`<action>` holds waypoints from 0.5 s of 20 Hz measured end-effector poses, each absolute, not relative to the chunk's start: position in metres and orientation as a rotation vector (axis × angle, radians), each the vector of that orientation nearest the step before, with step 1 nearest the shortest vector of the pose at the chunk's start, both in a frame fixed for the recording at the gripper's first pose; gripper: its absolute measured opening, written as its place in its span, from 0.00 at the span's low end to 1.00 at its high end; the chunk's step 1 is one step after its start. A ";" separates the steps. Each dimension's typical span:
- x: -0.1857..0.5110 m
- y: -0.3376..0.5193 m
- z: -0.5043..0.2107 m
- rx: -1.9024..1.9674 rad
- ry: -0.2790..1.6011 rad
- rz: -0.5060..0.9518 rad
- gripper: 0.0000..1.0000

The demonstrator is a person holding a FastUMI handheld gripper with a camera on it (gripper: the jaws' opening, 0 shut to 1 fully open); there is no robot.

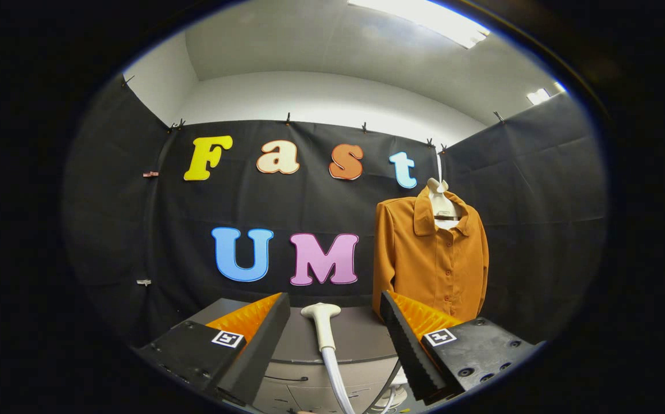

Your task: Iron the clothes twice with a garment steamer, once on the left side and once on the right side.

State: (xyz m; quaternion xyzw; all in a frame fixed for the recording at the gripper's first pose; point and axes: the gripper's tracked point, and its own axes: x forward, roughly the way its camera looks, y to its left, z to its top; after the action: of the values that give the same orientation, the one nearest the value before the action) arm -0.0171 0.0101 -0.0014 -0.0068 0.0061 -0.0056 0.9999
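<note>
looks like we're at the very start here, going for the steamer before any ironing happens. the claw (pixel 335 322) is spread wide and holding nothing, touching nothing. the steamer head (pixel 321 313) stands upright at the bottom middle of the frame, in the gap between the fingers and a bit ahead, hose (pixel 337 379) trailing down off the counter (pixel 361 336). the shirt (pixel 431 259) hangs untouched in the right half on its hanger (pixel 441 201). next move i'd guess: push forward, centre on the handle, close.
</note>
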 end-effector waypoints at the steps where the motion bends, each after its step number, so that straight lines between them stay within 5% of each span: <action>1: -0.017 0.010 -0.001 -0.013 0.014 -0.012 0.98; 10: -0.017 0.019 -0.008 -0.005 0.038 -0.024 0.98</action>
State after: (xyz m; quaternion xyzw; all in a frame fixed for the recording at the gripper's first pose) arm -0.0167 0.0187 -0.0084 -0.0023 0.0190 -0.0122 0.9997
